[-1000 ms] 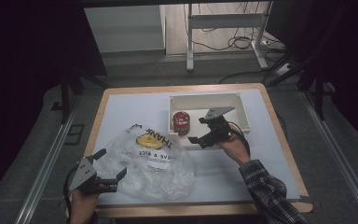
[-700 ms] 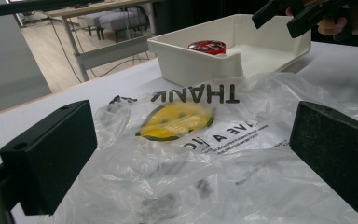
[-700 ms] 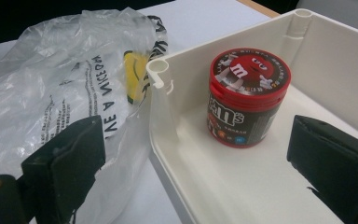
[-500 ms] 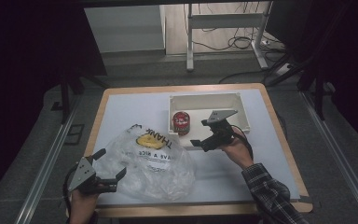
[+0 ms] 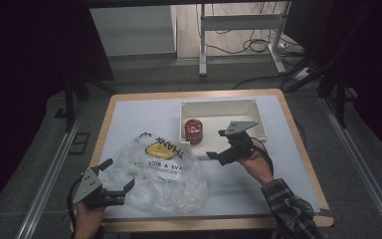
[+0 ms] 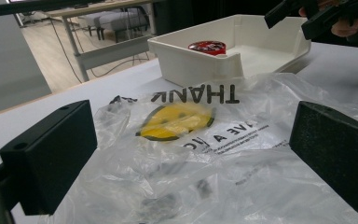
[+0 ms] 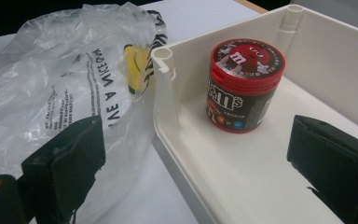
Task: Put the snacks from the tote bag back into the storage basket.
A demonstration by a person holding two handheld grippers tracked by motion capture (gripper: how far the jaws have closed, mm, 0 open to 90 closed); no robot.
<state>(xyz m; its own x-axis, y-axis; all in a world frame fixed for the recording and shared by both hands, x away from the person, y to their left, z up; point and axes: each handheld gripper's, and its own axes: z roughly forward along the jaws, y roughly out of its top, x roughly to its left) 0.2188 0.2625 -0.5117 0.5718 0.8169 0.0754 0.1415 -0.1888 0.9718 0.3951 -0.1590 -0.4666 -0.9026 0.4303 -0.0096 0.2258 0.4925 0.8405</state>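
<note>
A crumpled clear plastic bag (image 5: 161, 172) with a yellow face and black print lies on the near-left of the white table (image 5: 134, 117). My left gripper (image 5: 118, 174) is at the bag's near-left edge. Its jaws stand wide open, with bag film (image 6: 223, 140) spread between and ahead of them. A red candy can (image 5: 193, 131) stands upright in the left end of a white tray (image 5: 219, 106). My right gripper (image 5: 215, 144) hovers open just in front of the tray's near-left corner. One jaw is over the bag (image 7: 51, 79) and the other over the tray floor, short of the can (image 7: 242, 88).
The tray's near-left corner post (image 7: 164, 60) stands between the right gripper's jaws. The table has a wooden rim (image 5: 298, 144). Beyond its far edge are a metal frame (image 5: 238, 22) and cables on the floor. Bare table surface lies right of the bag.
My right gripper has drifted slightly to the right and toward the person. The left gripper, bag and can have stayed put.
</note>
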